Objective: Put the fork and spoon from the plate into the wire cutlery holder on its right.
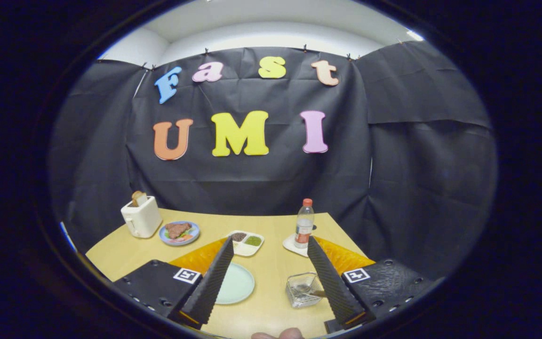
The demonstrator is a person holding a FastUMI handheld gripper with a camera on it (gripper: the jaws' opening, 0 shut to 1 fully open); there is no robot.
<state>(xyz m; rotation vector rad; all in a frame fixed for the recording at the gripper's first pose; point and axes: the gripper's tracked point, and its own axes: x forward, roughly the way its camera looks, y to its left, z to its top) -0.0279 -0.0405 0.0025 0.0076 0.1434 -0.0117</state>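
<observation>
My gripper is open, held above the wooden table with nothing between its fingers. Below, beside the left finger, lies a pale green plate, partly hidden by that finger, with nothing on the part that shows. To its right, close by the right finger, stands the wire cutlery holder. Inside it lie a spoon and another metal piece, partly covered by the finger.
Beyond the fingers sit a white divided dish of condiments, a plastic bottle with a red cap on a white coaster, a blue plate of food and a white toaster. A fingertip shows by the table's near edge.
</observation>
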